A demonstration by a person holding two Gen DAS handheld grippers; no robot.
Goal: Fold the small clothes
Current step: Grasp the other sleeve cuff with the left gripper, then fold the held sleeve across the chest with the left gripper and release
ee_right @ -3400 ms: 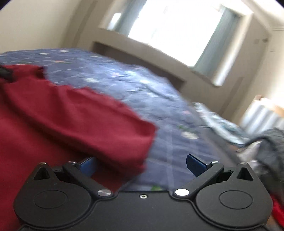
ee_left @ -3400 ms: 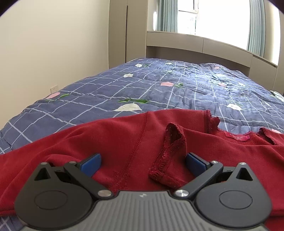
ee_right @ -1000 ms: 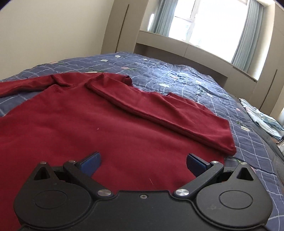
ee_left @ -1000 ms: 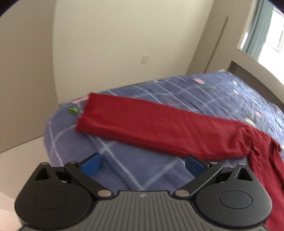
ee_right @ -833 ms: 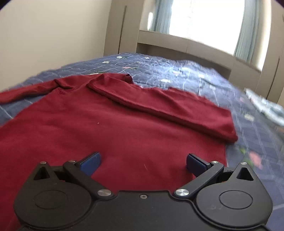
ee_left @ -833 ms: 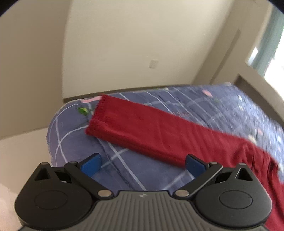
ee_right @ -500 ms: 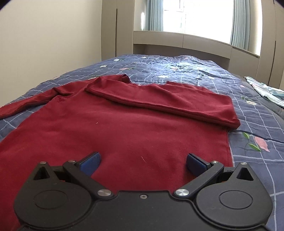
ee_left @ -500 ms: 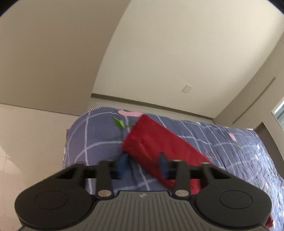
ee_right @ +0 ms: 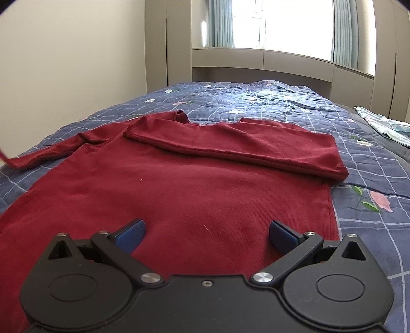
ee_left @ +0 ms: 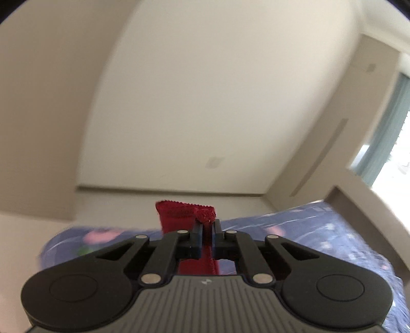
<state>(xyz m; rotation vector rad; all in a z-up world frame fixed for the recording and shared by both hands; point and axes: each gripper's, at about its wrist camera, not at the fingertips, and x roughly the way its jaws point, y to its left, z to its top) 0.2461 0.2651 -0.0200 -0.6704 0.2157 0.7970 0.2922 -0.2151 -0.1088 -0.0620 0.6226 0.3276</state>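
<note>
With only the ribbed sleeve cuff [ee_left: 185,214] clenched in the left tool [ee_left: 207,228], thin knit may slip mid-fold; right tool [ee_right: 206,231] released over the red sweater [ee_right: 179,194], so its body could drag across the bed [ee_right: 371,179].

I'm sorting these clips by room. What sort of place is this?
Most likely a bedroom in a home. A red top lies spread on a bed with a blue quilt; behind it are a curtained window and tall cupboards.
</note>
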